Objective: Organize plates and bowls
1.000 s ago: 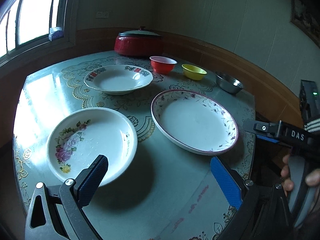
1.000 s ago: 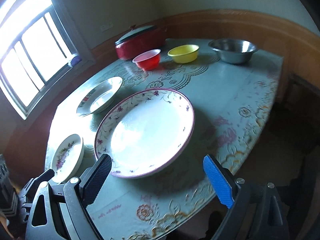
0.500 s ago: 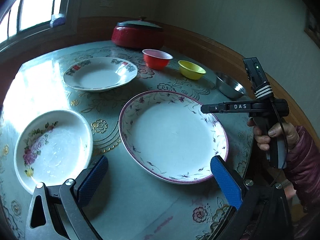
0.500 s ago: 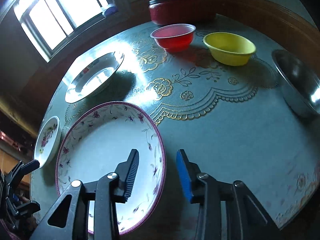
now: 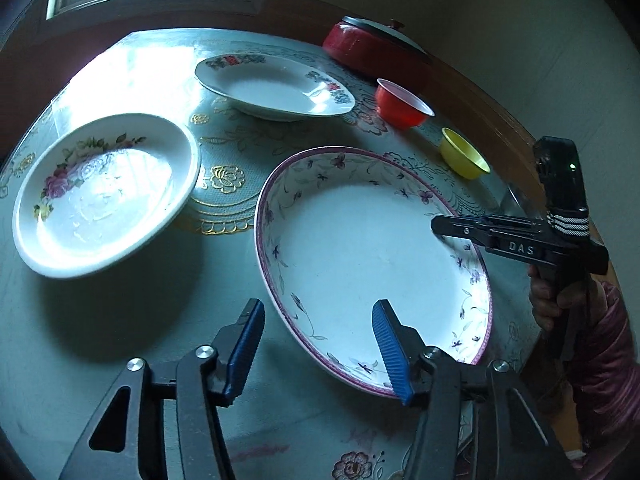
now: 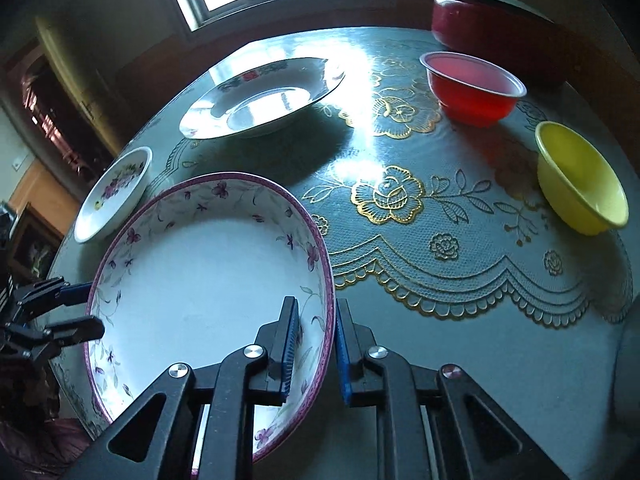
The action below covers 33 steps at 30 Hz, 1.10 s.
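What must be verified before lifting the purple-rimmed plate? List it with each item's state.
1. Right gripper pads straddle the rim of the purple-rimmed plate: ok.
2. Pads fully clamped on the rim: cannot tell.
3. Left gripper open, over the plate's near rim, not gripping: ok.
4. Nothing lying in the plate: ok.
5. Rose plate sits apart from it: ok.
6. Yellow bowl and red bowl stand apart from it: ok.
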Each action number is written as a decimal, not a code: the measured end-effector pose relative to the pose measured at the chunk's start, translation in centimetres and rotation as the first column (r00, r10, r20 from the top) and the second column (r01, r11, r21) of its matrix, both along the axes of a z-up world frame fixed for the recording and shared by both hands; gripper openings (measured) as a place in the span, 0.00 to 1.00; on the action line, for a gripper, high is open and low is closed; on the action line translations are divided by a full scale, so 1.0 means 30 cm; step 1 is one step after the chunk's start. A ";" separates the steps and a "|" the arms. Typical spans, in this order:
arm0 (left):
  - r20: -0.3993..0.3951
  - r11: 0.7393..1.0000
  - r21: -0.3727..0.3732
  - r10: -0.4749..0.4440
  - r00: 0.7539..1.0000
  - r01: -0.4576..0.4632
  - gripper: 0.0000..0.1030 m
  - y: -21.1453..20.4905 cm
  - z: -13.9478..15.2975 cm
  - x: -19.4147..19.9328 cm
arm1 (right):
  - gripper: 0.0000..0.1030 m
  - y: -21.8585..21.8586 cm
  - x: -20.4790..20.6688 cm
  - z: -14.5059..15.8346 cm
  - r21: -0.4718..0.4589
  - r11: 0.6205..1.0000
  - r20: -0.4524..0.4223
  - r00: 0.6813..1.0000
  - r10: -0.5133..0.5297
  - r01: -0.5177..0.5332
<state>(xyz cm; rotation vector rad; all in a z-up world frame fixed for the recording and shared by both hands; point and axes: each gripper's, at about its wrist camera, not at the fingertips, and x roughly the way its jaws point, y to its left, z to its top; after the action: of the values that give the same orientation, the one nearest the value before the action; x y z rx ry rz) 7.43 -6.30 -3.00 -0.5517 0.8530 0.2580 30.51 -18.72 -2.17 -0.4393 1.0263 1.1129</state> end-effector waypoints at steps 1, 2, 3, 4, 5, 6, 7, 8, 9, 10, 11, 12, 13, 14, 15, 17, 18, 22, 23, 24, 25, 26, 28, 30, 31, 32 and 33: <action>0.000 1.000 0.004 0.010 1.000 -0.010 0.45 0.000 -0.004 0.007 | 0.16 0.002 -0.001 0.002 -0.007 1.000 0.011 1.000 0.018 -0.018; -0.007 1.000 0.021 0.019 1.000 -0.019 0.42 -0.003 -0.003 0.015 | 0.16 0.004 -0.004 0.003 -0.014 0.999 0.022 0.999 0.035 -0.035; -0.012 0.999 0.037 0.023 1.000 -0.023 0.40 -0.007 -0.002 0.024 | 0.16 0.005 -0.004 0.004 -0.023 0.999 0.031 0.998 0.045 -0.045; -0.013 0.999 0.049 0.023 1.000 -0.022 0.39 -0.008 -0.003 0.031 | 0.16 0.000 -0.003 0.005 -0.030 0.999 0.038 0.998 0.047 -0.046; -0.012 0.998 0.055 0.017 1.000 -0.016 0.35 -0.010 -0.004 0.040 | 0.16 -0.010 0.002 0.007 -0.036 0.999 0.042 0.998 0.042 -0.040; -0.012 0.998 0.057 0.009 1.000 -0.008 0.33 -0.015 -0.005 0.049 | 0.16 -0.025 0.011 0.009 -0.039 0.999 0.043 0.999 0.032 -0.031; -0.012 0.998 0.058 -0.001 1.000 0.002 0.30 -0.026 -0.005 0.061 | 0.16 -0.039 0.022 0.007 -0.037 0.999 0.039 0.999 0.020 -0.018; -0.012 0.998 0.063 -0.014 1.000 0.015 0.30 -0.039 -0.006 0.073 | 0.15 -0.060 0.036 0.007 -0.034 0.999 0.033 0.999 0.006 -0.005; -0.016 0.997 0.072 -0.028 0.999 0.030 0.30 -0.058 -0.006 0.087 | 0.15 -0.081 0.049 0.007 -0.033 0.999 0.031 0.999 -0.008 0.009; -0.022 0.995 0.084 -0.044 0.999 0.045 0.29 -0.076 -0.005 0.102 | 0.16 -0.100 0.062 0.007 -0.032 0.999 0.030 0.999 -0.023 0.024; -0.031 0.993 0.103 -0.058 0.998 0.061 0.27 -0.094 -0.004 0.117 | 0.16 -0.119 0.074 0.007 -0.029 0.999 0.025 0.999 -0.038 0.039; -0.038 0.990 0.122 -0.070 0.997 0.074 0.26 -0.108 -0.003 0.129 | 0.16 -0.137 0.084 0.006 -0.024 0.998 0.017 0.998 -0.052 0.053; -0.044 0.988 0.130 -0.077 0.996 0.082 0.26 -0.116 -0.004 0.138 | 0.16 -0.151 0.092 0.005 -0.016 0.998 0.008 0.998 -0.064 0.064; -0.051 0.987 0.137 -0.078 0.996 0.085 0.26 -0.118 -0.004 0.144 | 0.16 -0.163 0.097 0.004 -0.007 0.997 -0.004 0.997 -0.074 0.074; -0.058 0.986 0.141 -0.078 0.995 0.085 0.25 -0.119 -0.004 0.148 | 0.16 -0.172 0.095 0.003 0.001 0.997 -0.009 0.997 -0.080 0.080; -0.054 0.988 0.127 -0.079 0.995 0.085 0.25 -0.113 -0.005 0.146 | 0.16 -0.175 0.086 0.005 0.007 0.996 0.002 0.996 -0.091 0.091; -0.052 0.990 0.117 -0.078 0.996 0.084 0.25 -0.110 -0.004 0.144 | 0.16 -0.176 0.082 0.008 0.007 0.995 0.007 0.995 -0.095 0.095; -0.051 0.989 0.121 -0.077 0.996 0.083 0.25 -0.116 0.001 0.131 | 0.16 -0.168 0.067 0.010 0.014 0.996 0.007 0.996 -0.092 0.092; -0.052 0.990 0.119 -0.075 0.996 0.081 0.25 -0.117 0.002 0.130 | 0.16 -0.161 0.066 0.009 0.012 0.996 0.008 0.996 -0.090 0.090; -0.052 0.990 0.116 -0.072 0.996 0.078 0.25 -0.116 0.003 0.129 | 0.16 -0.158 0.066 0.010 0.010 0.996 0.009 0.996 -0.087 0.087; -0.052 0.990 0.115 -0.071 0.996 0.076 0.25 -0.117 0.004 0.129 | 0.16 -0.151 0.065 0.009 0.009 0.996 0.009 0.996 -0.083 0.083; -0.053 0.990 0.116 -0.070 0.996 0.075 0.25 -0.119 0.005 0.129 | 0.16 -0.148 0.065 0.007 0.007 0.997 0.007 0.997 -0.080 0.080; -0.054 0.990 0.119 -0.070 0.996 0.076 0.25 -0.122 0.006 0.130 | 0.17 -0.140 0.067 0.008 -0.004 0.997 0.006 0.997 -0.076 0.076; -0.049 0.990 0.115 -0.072 0.996 0.077 0.25 -0.123 0.007 0.128 | 0.18 -0.127 0.061 0.009 -0.023 0.997 0.014 0.997 -0.072 0.072; -0.047 0.991 0.114 -0.071 0.996 0.076 0.25 -0.123 0.007 0.122 | 0.18 -0.121 0.058 0.009 -0.033 0.997 0.019 0.997 -0.070 0.070; -0.046 0.990 0.116 -0.073 0.996 0.077 0.25 -0.123 0.007 0.119 | 0.19 -0.115 0.056 0.010 -0.041 0.997 0.020 0.997 -0.069 0.070; -0.048 0.990 0.118 -0.076 0.996 0.081 0.25 -0.124 0.008 0.117 | 0.19 -0.111 0.054 0.009 -0.045 0.996 0.018 0.997 -0.074 0.074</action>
<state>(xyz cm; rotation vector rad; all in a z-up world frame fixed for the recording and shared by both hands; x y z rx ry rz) 10.96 -10.02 -2.75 -0.4013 0.8929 0.2480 32.13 -22.04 -1.90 -0.4432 1.0471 1.0197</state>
